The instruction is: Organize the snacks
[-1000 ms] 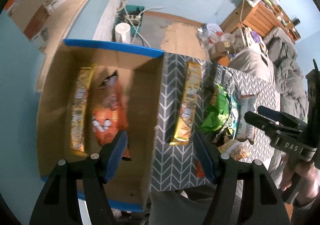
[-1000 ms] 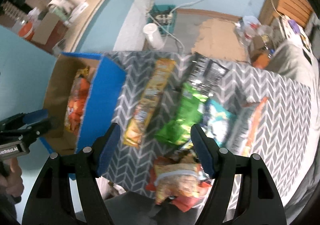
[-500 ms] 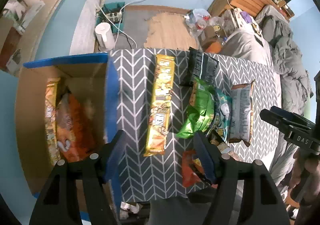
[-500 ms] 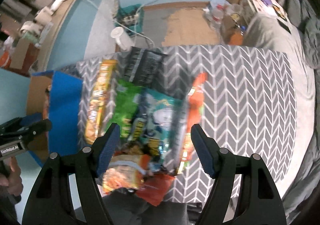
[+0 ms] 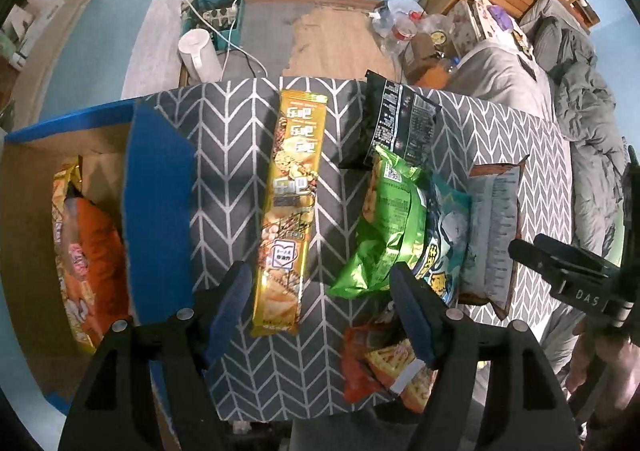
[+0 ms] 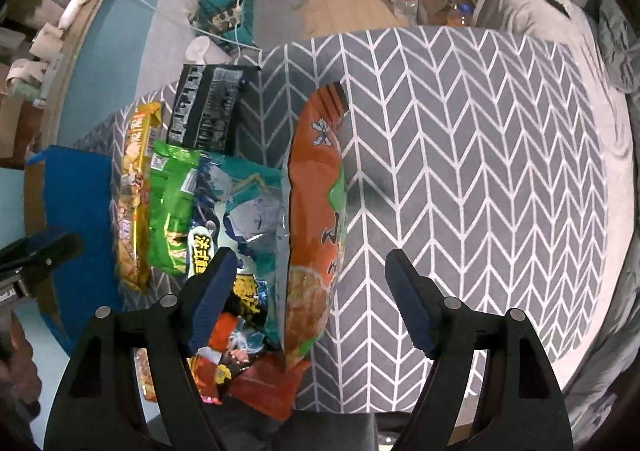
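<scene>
Snack bags lie on a grey chevron cloth (image 5: 232, 171). A long yellow pack (image 5: 288, 211) lies under my open, empty left gripper (image 5: 320, 291). Beside it lie a green bag (image 5: 384, 227), a black bag (image 5: 396, 123), a teal bag (image 5: 444, 235) and an orange-backed bag (image 5: 494, 235). A cardboard box with blue edges (image 5: 156, 211) at the left holds an orange bag (image 5: 88, 259) and a yellow pack. My right gripper (image 6: 308, 283) is open and empty over the orange bag (image 6: 316, 227) and teal bag (image 6: 240, 211).
More orange snack bags (image 5: 384, 363) lie at the cloth's near edge. Beyond the far edge are a white jug (image 5: 198, 59), a power strip in a teal crate (image 5: 218, 17) and floor clutter. Bare cloth (image 6: 480, 171) spreads to the right; a grey bed lies beyond.
My left gripper has swung right, from over the box to over the long yellow pack. My right gripper has swung right, from the yellow and green bags to the orange bag.
</scene>
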### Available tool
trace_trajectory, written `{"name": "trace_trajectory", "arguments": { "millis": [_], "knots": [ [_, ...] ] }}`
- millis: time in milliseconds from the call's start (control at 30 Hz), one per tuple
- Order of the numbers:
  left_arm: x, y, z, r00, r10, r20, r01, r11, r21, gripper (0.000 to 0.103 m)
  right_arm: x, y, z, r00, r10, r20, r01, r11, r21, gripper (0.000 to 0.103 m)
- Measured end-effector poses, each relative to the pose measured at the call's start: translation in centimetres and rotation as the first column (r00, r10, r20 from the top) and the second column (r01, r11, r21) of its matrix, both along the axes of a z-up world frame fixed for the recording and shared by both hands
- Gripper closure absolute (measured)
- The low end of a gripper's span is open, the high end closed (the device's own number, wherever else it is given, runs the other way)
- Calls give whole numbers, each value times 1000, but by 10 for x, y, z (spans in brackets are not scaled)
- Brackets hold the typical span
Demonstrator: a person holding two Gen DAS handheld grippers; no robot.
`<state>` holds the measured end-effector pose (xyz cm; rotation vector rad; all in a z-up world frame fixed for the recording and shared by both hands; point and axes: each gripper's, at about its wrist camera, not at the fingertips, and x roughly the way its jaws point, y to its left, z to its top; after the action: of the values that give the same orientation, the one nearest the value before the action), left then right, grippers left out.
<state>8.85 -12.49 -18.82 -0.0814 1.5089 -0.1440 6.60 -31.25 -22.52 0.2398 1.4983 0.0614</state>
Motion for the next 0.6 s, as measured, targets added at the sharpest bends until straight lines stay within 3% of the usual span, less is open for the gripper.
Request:
{"name": "trace_trajectory", "arguments": {
  "millis": [600],
  "knots": [
    [28,2,-65,997,49,-58,-46,997,66,30,16,7,-45,999,12,-40,-12,1000,16,26]
  ]
}}
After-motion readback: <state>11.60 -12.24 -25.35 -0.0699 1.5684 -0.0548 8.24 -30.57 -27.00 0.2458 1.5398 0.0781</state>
